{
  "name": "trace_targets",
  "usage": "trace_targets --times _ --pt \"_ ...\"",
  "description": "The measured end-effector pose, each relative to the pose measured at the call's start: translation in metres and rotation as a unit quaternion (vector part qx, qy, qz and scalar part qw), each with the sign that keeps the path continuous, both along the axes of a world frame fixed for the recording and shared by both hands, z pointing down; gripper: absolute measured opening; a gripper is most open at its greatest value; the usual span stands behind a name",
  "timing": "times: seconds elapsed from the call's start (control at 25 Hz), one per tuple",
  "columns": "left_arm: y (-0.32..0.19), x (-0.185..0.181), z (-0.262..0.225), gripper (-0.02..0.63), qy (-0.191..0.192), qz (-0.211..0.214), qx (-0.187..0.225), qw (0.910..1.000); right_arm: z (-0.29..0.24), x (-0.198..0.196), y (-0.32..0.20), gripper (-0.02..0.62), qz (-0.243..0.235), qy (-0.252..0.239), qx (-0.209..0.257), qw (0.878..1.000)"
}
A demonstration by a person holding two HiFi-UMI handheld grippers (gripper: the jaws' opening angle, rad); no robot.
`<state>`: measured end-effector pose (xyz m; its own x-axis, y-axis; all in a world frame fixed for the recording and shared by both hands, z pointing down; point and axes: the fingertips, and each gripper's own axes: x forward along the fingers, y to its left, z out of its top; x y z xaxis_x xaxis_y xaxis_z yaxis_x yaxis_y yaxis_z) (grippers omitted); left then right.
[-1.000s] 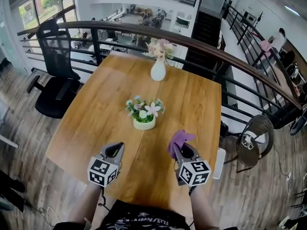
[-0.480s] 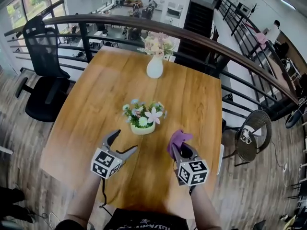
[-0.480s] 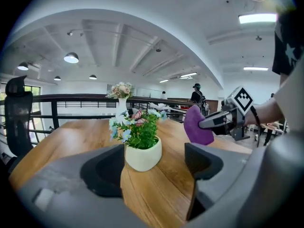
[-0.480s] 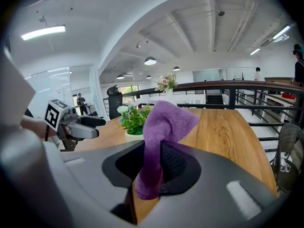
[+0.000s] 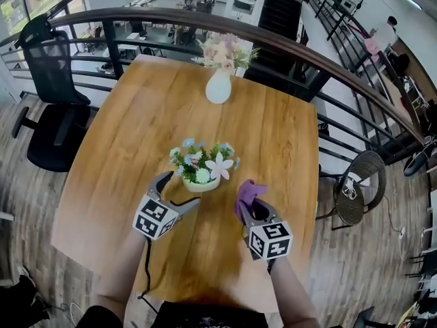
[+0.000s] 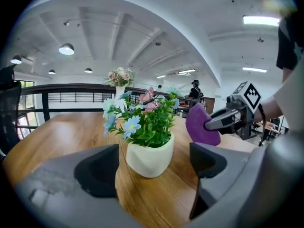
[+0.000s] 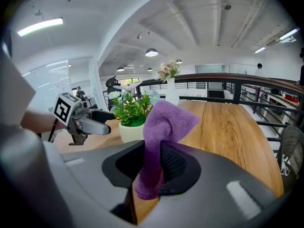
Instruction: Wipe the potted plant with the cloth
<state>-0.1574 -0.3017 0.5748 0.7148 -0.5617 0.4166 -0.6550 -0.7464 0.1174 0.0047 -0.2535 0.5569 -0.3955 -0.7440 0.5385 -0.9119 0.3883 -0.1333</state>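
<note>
A: Plant point(image 5: 202, 168) sits mid-worktop point(image 5: 273, 135), its pot just ahead of the left tool point(image 5: 179, 191). Jaws have just been opening; wide now, nothing between them yet.
B: Right tool point(image 5: 249, 210) pinches the cloth point(image 5: 247, 194). Straddle the pot low, close gently, then wipe lightly.

In the way: potted plant point(image 5: 202, 171) in the middle of the table point(image 5: 273, 135).
Far end: white vase point(image 5: 218, 87), near the railing point(image 5: 321, 63).
Free room: bare wood on both sides of the plant, and between plant and vase.
</note>
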Motion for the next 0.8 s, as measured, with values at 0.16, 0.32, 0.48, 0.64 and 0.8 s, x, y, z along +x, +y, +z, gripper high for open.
trace_targets --times 0.16,0.32,0.48,0.64,0.8 --pt "-0.014 0.007 0.008 0.494 0.002 0.017 0.005 0.9998 0.009 -0.004 -0.01 0.086 -0.008 0.006 -0.007 1.0" --pt "-0.021 0.017 0.018 0.494 -0.013 0.045 0.015 0.9988 0.019 -0.004 -0.022 0.086 -0.021 0.015 -0.021 0.999" --pt "-0.03 0.02 0.024 0.491 -0.022 0.054 0.027 0.9979 0.021 -0.007 -0.046 0.086 -0.027 0.001 -0.026 0.999" --pt "-0.031 0.021 0.026 0.395 -0.023 0.063 0.024 0.9975 0.027 -0.009 -0.071 0.086 -0.048 0.026 -0.027 0.998" --pt "-0.03 0.021 0.025 0.389 -0.017 0.067 0.028 0.9972 0.042 -0.015 -0.09 0.084 -0.091 0.039 -0.031 0.995"
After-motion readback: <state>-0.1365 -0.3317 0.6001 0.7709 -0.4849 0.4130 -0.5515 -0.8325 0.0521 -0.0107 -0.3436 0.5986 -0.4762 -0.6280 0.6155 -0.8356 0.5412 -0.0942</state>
